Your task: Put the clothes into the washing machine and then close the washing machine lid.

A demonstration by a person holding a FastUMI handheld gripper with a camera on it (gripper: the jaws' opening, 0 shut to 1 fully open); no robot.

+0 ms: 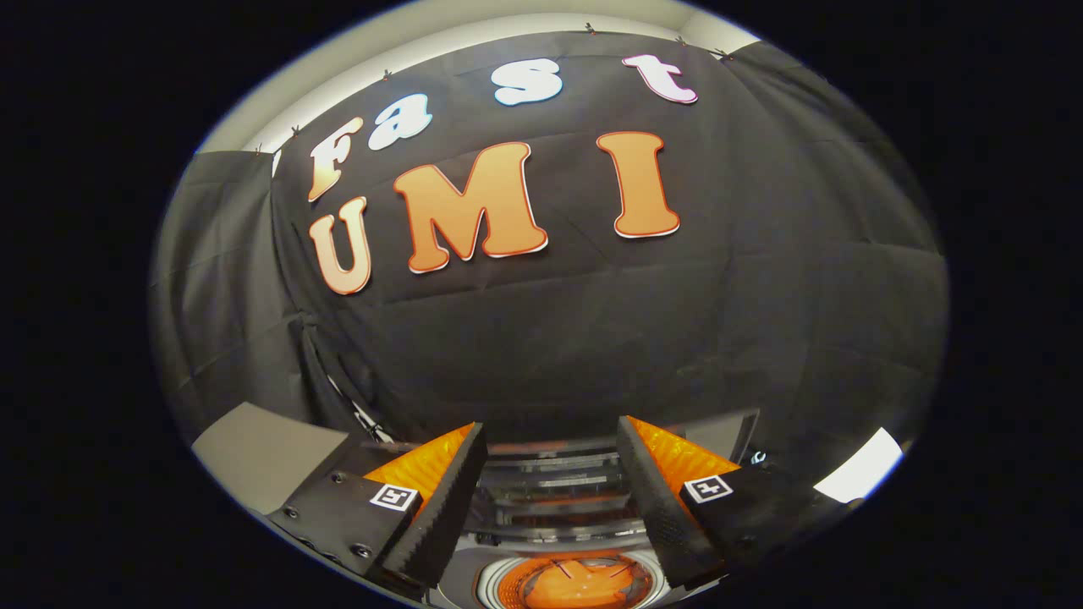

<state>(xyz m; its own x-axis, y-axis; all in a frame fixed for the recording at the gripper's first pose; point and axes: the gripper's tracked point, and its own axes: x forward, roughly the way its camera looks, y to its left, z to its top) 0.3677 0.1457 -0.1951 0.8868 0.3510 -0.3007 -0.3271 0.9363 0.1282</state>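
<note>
Two orange fingers [440, 499] of the gripper [552, 499] stand wide apart, holding nothing. Between and below them gapes the washing machine [567, 584], orange clothes [584, 592] apparently inside. Its raised clear lid [554, 482] looks rigid, light, probably slippery; best pushed at its edge.

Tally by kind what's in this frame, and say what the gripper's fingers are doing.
Washing machine, lid up: 1
Orange item in its drum: 1
Hand-held gripper, fingers open and empty above the drum: 1
Total: 3
</note>
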